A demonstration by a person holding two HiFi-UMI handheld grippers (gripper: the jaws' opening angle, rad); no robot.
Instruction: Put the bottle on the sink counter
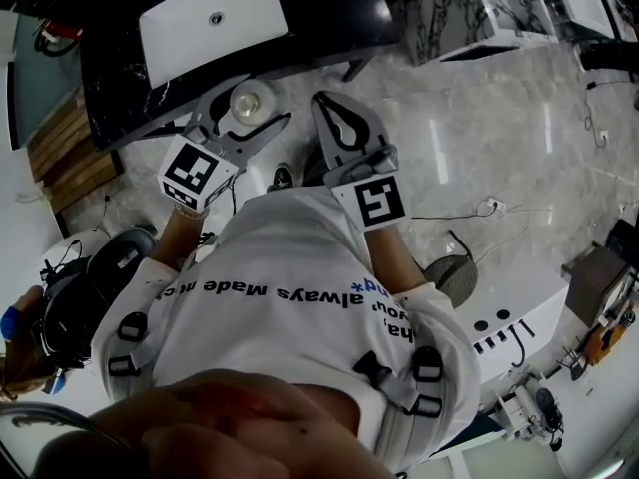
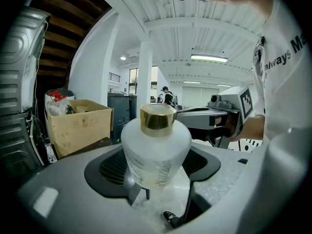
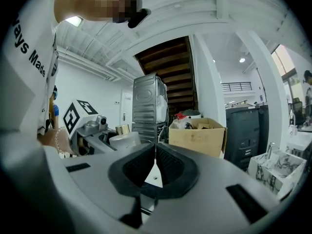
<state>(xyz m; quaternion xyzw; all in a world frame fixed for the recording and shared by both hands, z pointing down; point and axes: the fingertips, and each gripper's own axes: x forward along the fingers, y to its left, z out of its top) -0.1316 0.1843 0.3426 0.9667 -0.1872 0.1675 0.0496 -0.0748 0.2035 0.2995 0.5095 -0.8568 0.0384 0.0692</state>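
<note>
A frosted glass bottle [image 2: 156, 140] with a gold cap sits upright between the jaws of my left gripper [image 2: 156, 175], which is shut on its body. In the head view the bottle [image 1: 253, 98] and left gripper [image 1: 247, 118] hang over the floor just in front of the black sink counter [image 1: 329, 18]. A white basin [image 1: 212, 16] is set into that counter. My right gripper [image 1: 327, 103] is beside it, to the right, shut with nothing in it. Its pads meet at the tips in the right gripper view [image 3: 155, 155], where the bottle [image 3: 124, 139] shows at the left.
A cardboard box [image 3: 197, 133] and a tall metal appliance [image 3: 150, 104] stand under wooden stairs. Marble-patterned boxes [image 1: 449, 8] lie right of the counter. A white unit [image 1: 519, 312] is at the lower right, with cables on the shiny floor.
</note>
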